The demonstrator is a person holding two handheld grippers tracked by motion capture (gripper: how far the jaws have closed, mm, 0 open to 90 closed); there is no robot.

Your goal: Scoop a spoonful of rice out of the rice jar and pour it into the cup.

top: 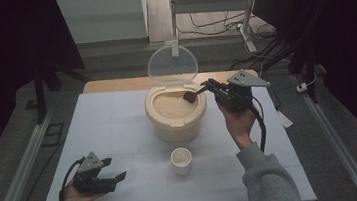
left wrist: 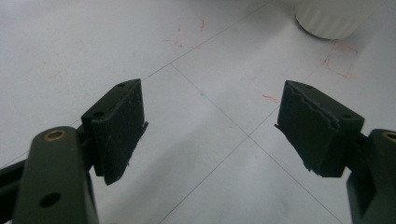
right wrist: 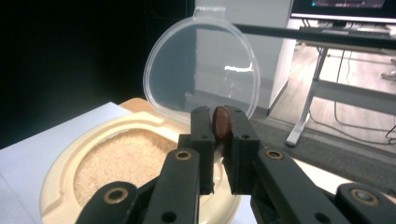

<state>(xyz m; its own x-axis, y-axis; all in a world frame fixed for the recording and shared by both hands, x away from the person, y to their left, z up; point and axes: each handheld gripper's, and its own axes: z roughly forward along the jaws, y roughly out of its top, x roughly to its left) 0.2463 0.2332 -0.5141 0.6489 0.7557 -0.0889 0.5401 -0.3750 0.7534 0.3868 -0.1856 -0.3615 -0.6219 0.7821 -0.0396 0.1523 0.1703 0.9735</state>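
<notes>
Fingers (right wrist: pixel 203 140) of the right gripper (right wrist: pixel 221 140) are clamped tight on the handle of a brown spoon (right wrist: pixel 221 122), and in the right gripper view the wooden end peeks up between the two black pads. From the high view, the right gripper (top: pixel 214 87) sits at the right rim of the cream rice bin (top: pixel 176 116), with the spoon (top: pixel 192 95) reaching left and down, its dark bowl over the grain close to the far right edge of the opening. I can't tell whether the bowl touches the rice (top: pixel 171 106) or hangs just above it. The rice (right wrist: pixel 119 161) lies pale and level inside the bin (right wrist: pixel 56 186). The clear lid (top: pixel 172 63) stands tilted up on the bin's far side, and the right gripper view looks straight at that lid (right wrist: pixel 201 65).

Down at the near left of the worktop (top: pixel 109 133), the left gripper (top: pixel 115 179) rests low in the person's hand, pointing right, well apart from the bin. Its fingers (left wrist: pixel 119 126) stand wide apart with nothing between them, bare white worktop (left wrist: pixel 201 121) under them.

A small white cup (top: pixel 181 160) stands upright on the worktop just in front of the bin, between the two hands; its base (left wrist: pixel 327 21) shows at the top right of the left gripper view.
</notes>
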